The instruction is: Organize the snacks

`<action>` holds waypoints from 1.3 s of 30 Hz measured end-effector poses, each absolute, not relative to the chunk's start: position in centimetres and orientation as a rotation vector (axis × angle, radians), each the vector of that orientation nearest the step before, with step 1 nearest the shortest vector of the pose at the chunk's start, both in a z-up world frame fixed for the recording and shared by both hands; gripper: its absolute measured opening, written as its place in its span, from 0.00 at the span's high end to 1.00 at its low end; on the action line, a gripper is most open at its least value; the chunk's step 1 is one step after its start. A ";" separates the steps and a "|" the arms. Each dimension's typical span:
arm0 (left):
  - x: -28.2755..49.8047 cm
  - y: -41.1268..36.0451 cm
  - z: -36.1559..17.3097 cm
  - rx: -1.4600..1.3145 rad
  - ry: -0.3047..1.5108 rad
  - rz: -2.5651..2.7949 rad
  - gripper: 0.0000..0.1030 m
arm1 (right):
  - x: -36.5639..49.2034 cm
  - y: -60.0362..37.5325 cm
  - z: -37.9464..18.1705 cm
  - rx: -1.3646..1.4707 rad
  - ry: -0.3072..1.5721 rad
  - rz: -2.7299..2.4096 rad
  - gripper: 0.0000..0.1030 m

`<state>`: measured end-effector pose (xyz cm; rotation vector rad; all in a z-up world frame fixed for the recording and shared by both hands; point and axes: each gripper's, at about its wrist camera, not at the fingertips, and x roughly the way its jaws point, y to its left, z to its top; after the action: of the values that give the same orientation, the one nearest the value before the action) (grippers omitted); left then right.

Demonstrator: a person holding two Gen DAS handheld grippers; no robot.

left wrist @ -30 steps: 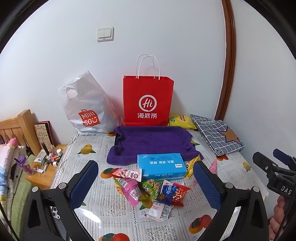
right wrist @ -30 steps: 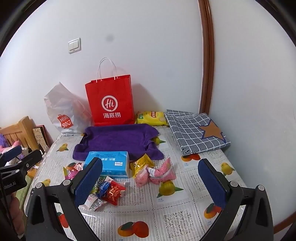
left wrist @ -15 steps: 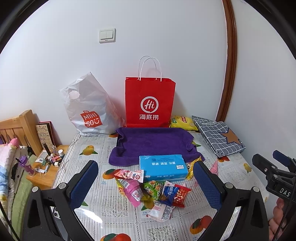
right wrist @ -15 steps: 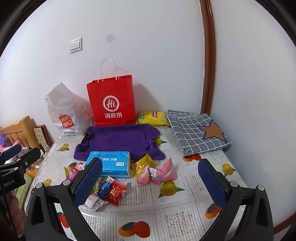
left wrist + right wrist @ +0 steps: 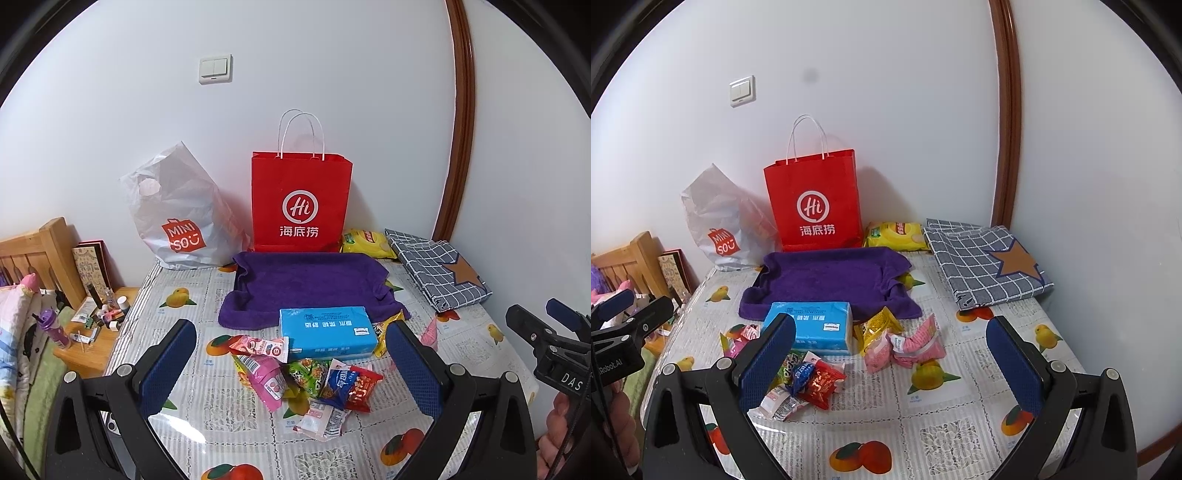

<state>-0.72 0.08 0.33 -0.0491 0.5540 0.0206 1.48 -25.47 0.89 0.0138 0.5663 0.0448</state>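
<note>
Pink wrappers [image 5: 905, 345] by the blue tissue box [image 5: 812, 326] only show fully from our right hand-held gripper [image 5: 890, 360], both it and the left hand-held gripper [image 5: 291, 363] gaping wide over roomy table [image 5: 923, 424].

Paper bag [image 5: 301, 206] stands at the back against the wall, plastic bag [image 5: 181, 218] just left of it, chip bag [image 5: 365, 242] just right. Towel [image 5: 310, 284] lies in front of the paper bag. Folded cloth [image 5: 439, 271] at far right of the surface [image 5: 177, 325]. Tissue pack [image 5: 327, 332] sits on the towel's front edge. Snack pile [image 5: 306, 376] lies in front of the pack and to its left; more packets [image 5: 905, 345] to its right. Nightstand [image 5: 96, 332] left of the surface, headboard [image 5: 40, 254] behind it.
</note>
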 end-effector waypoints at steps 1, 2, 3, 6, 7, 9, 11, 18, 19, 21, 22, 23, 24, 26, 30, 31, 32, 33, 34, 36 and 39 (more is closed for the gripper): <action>-0.7 0.0 0.3 -0.049 0.553 0.022 0.00 | 1.5 -25.4 0.9 0.013 0.567 0.045 0.01; -0.7 0.0 0.3 -0.048 0.554 0.021 0.00 | 1.5 -25.4 0.9 0.011 0.567 0.047 0.01; -0.7 0.0 0.3 -0.047 0.553 0.022 0.00 | 1.5 -25.4 0.9 0.010 0.566 0.047 0.01; -0.7 0.0 0.3 -0.047 0.553 0.023 0.00 | 1.4 -25.3 0.8 0.013 0.568 0.048 0.01; -0.7 0.0 0.3 -0.048 0.554 0.023 0.00 | 1.4 -25.3 0.7 0.011 0.569 0.048 0.01; -0.7 -0.1 0.2 -0.050 0.554 0.021 0.00 | 1.5 -25.2 0.7 0.007 0.569 0.046 0.01; -0.8 0.0 0.2 -0.047 0.552 0.024 0.00 | 1.5 -25.2 0.7 0.010 0.568 0.049 0.01; -0.9 0.1 0.3 -0.051 0.553 0.021 0.00 | 1.3 -25.1 0.7 0.005 0.564 0.053 0.01; -0.9 0.1 0.3 -0.049 0.554 0.020 0.00 | 1.3 -25.1 0.8 0.006 0.563 0.053 0.01; -0.9 0.1 0.4 -0.048 0.556 0.020 0.00 | 1.3 -25.2 0.8 0.013 0.562 0.053 0.01; -0.9 0.1 0.4 -0.050 0.557 0.019 0.00 | 1.3 -25.2 0.8 0.015 0.563 0.053 0.01; -0.9 0.1 0.4 -0.051 0.558 0.017 0.00 | 1.3 -25.3 0.8 0.015 0.564 0.054 0.01; -0.9 0.1 0.4 -0.054 0.558 0.013 0.00 | 1.3 -25.3 0.8 0.013 0.563 0.055 0.01; -0.9 0.1 0.5 -0.057 0.560 0.007 0.00 | 1.3 -25.2 0.9 0.009 0.562 0.055 0.01; -0.8 -0.1 0.5 -0.055 0.560 0.012 0.00 | 1.2 -25.1 0.9 0.013 0.561 0.058 0.01; -0.8 -0.1 0.5 -0.057 0.563 0.011 0.00 | 1.2 -25.2 0.8 0.014 0.561 0.063 0.01; -0.8 0.0 0.4 -0.060 0.567 0.008 0.00 | 1.2 -25.1 0.8 0.015 0.561 0.067 0.01; -0.8 0.0 0.4 -0.064 0.573 0.004 0.00 | 1.3 -25.1 0.8 0.017 0.560 0.068 0.01; -0.8 0.0 0.4 -0.066 0.575 0.000 0.00 | 1.3 -25.1 0.8 0.018 0.560 0.070 0.01; -0.8 -0.1 0.5 -0.056 0.568 -0.001 0.00 | 1.4 -25.0 0.8 0.019 0.559 0.074 0.01; -0.6 -0.2 0.4 -0.045 0.577 0.008 0.00 | 1.5 -24.8 0.6 0.013 0.559 0.079 0.01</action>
<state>-0.61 -0.21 0.39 -0.0449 0.5771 0.0077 1.46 -24.79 0.61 0.0132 0.5593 0.0789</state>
